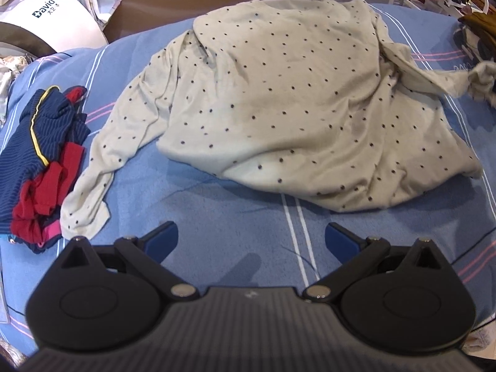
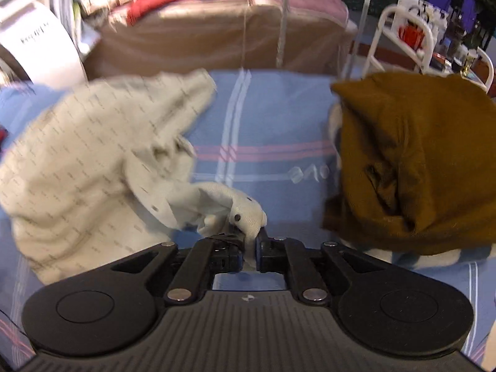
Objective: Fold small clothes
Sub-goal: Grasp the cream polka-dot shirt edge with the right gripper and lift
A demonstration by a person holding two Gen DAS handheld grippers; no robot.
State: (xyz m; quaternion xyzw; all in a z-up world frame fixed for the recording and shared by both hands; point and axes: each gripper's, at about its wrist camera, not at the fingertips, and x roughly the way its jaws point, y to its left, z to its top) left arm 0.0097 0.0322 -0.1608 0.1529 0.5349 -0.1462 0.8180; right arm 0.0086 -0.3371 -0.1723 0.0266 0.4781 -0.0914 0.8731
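My right gripper [image 2: 250, 241] has its fingers clenched on the sleeve cuff [image 2: 248, 214] of the dotted cream shirt [image 1: 279, 93]. My left gripper [image 1: 251, 241] hangs released over the blue striped bedsheet [image 1: 217, 217], the shirt spread beyond it.

A cream long-sleeved cotton shirt [image 1: 279, 99] carries small dark dots. The light blue bed sheet [image 1: 217, 232] under it has white and pink stripes. A navy pinstriped garment pile [image 1: 37, 161] shows red and yellow trim. A mustard-brown knit cloth [image 2: 412, 161] is plain.
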